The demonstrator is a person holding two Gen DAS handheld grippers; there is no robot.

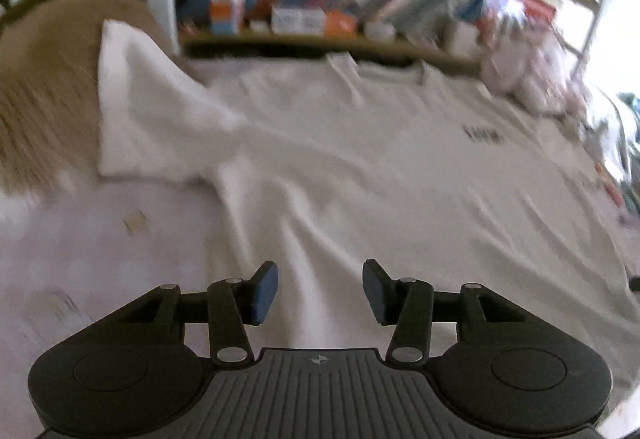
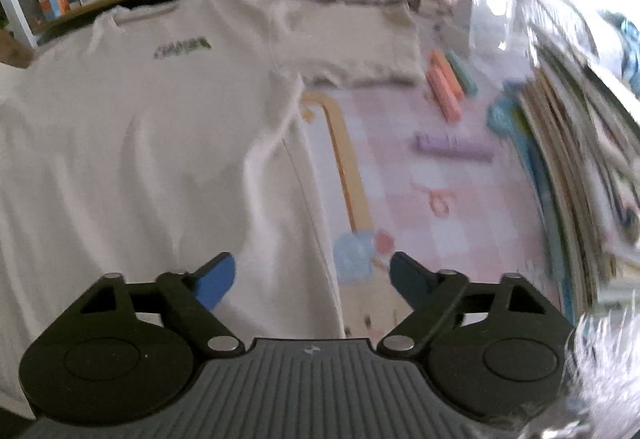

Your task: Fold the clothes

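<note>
Though blurred, both tongs (image 1: 320, 291) (image 2: 312, 279) agape, empty above white T-shirt (image 1: 360, 167) (image 2: 140, 143).

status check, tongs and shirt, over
Left tongs open, empty, over shirt. Right tongs open, empty, astride shirt's edge. Shirt flat, sleeves out, unfolded. Markers lie clear of it.

The left gripper (image 1: 320, 289) tilts downward, its jaws partly apart with nothing between them; its blue-padded fingers (image 1: 265, 293) stand clear of any contact. The right gripper (image 2: 312, 281) also tilts downward, its jaws spread wider, likewise with nothing between them, one blue pad (image 2: 216, 285) catching the light while the other lies in shadow.
</note>
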